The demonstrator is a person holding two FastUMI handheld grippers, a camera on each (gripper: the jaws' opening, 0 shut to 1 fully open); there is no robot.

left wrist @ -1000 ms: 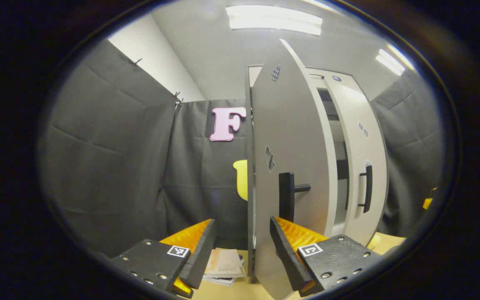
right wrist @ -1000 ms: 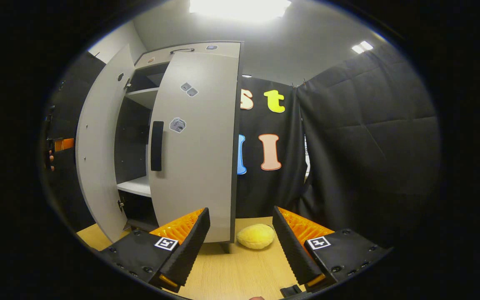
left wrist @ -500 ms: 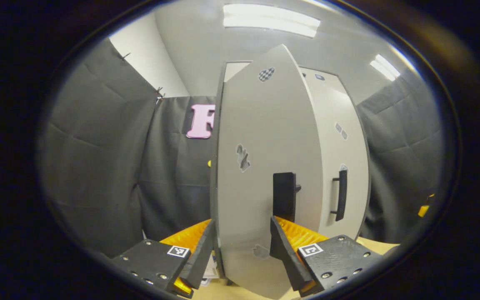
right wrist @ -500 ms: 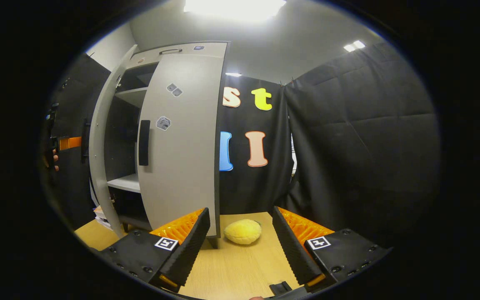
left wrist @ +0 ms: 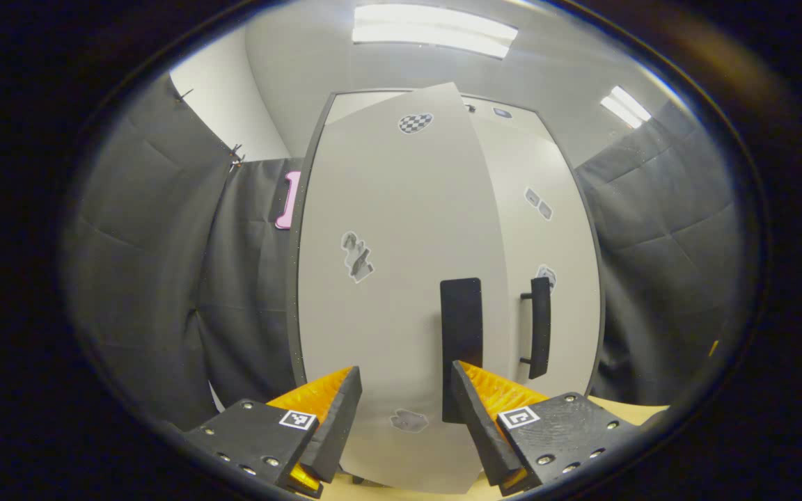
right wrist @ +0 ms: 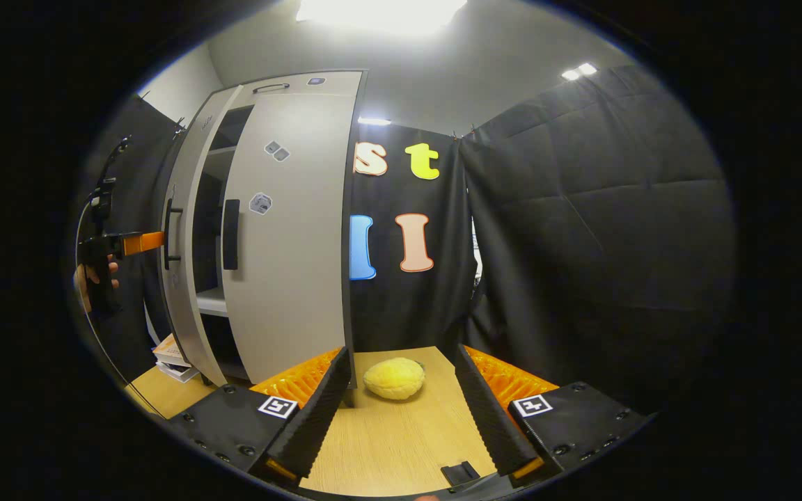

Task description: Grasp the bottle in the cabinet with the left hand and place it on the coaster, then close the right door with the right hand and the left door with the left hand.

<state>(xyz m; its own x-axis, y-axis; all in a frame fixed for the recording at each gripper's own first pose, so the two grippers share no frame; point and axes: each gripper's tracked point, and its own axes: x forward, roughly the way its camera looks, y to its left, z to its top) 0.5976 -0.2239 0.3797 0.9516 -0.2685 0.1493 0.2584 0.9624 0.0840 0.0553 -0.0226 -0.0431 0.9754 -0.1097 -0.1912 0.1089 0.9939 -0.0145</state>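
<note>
Step in hand, as I read it: closing the left door (left wrist: 387, 278) w/ the left gripper (left wrist: 401, 424). In the left gripper view the door face is right in front, nearly square to the camera, its black handle (left wrist: 461, 341) just above the right finger. Jaws are wide apart, holding nothing; whether a fingertip touches the panel I can't tell. The right door (left wrist: 547, 264) sits beside it w/ its own handle (left wrist: 539, 327).

In the right gripper view the cabinet (right wrist: 262, 223) is seen from the side: a dark gap shows between the two doors, w/ a shelf edge inside, so the left door isn't home yet. The right door looks close to shut, tho' I can't confirm it's seated. The left gripper (right wrist: 133, 243) and the hand holding it (right wrist: 91, 275) are at the far edge, just by the left door. The right gripper (right wrist: 401, 417) hangs over the worktop (right wrist: 387, 445), jaws wide, empty, a yellow soft lump (right wrist: 394, 378) ahead of it.

Bottle & coaster: can't see either, so can't say where the bottle is.

To do it well:
- Push flat on the panel near the handle side, far from the hinge: most leverage.
- Follow the door's arc, don't shove straight.
- Ease off at the end so it doesn't bounce back.
- Keep fingers clear of the gap betw. doors.
- Check both door edges sit flush.
</note>
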